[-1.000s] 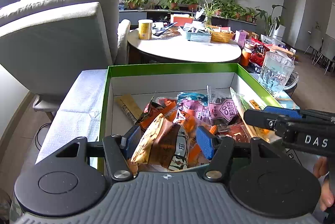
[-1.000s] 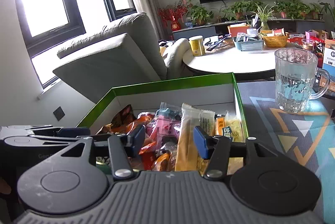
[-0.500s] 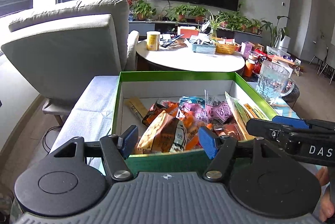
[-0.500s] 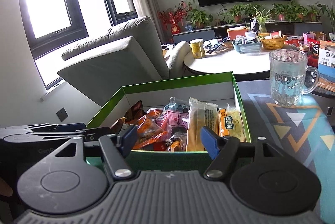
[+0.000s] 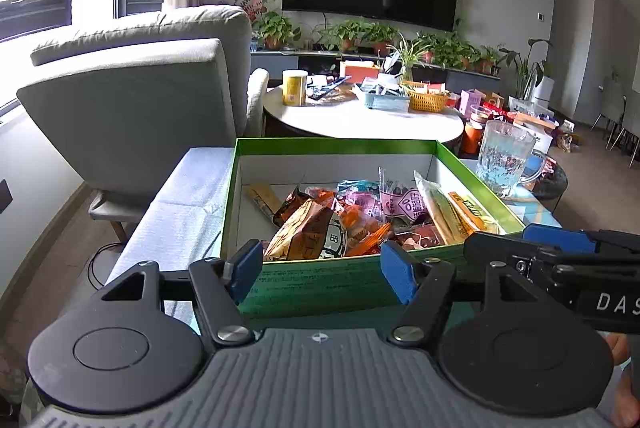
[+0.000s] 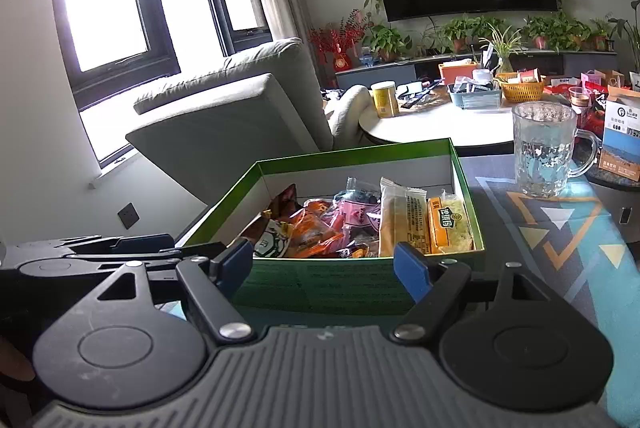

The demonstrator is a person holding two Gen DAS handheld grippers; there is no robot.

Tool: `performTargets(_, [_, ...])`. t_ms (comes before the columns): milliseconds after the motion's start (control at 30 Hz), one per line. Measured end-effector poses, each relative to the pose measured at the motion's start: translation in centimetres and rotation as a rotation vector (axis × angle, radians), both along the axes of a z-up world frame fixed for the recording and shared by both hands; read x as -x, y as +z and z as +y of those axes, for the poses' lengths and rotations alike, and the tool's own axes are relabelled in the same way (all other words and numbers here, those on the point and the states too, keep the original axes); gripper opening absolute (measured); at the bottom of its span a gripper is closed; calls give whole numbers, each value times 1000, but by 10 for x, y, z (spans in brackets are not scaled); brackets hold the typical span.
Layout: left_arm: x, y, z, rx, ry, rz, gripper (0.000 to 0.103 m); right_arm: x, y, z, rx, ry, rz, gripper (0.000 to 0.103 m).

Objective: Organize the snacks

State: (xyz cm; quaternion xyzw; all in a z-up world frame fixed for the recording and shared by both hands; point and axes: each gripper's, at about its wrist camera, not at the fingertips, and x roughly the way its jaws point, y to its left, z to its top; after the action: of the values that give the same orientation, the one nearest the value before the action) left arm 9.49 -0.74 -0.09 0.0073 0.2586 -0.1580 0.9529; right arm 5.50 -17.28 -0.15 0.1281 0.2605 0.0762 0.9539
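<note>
A green box (image 5: 336, 145) with a white inside holds several snack packets (image 5: 360, 212). It also shows in the right wrist view (image 6: 352, 152), with a yellow packet (image 6: 448, 224) at its right side. My left gripper (image 5: 320, 268) is open and empty, just in front of the box's near wall. My right gripper (image 6: 328, 268) is open and empty, also in front of the near wall. The right gripper shows at the right edge of the left wrist view (image 5: 560, 260). The left gripper shows at the left of the right wrist view (image 6: 100, 248).
A glass mug (image 6: 544, 148) stands on the patterned mat (image 6: 568, 228) right of the box. A round white table (image 5: 360, 116) with a yellow can and baskets stands behind. A grey armchair (image 5: 140, 88) is at the left.
Both grippers have pulled back from above the snacks to in front of the box's near wall. Both stay open and empty.
</note>
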Motion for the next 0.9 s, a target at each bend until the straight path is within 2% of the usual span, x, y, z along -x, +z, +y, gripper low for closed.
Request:
performTargets(500, [35,10,8,13,-24,-22,65,30,13,7,-6,-33,-57,44])
performTargets(900, [51,20,20,19,8,-43,68,42,22,11,-22,-41,-82,44])
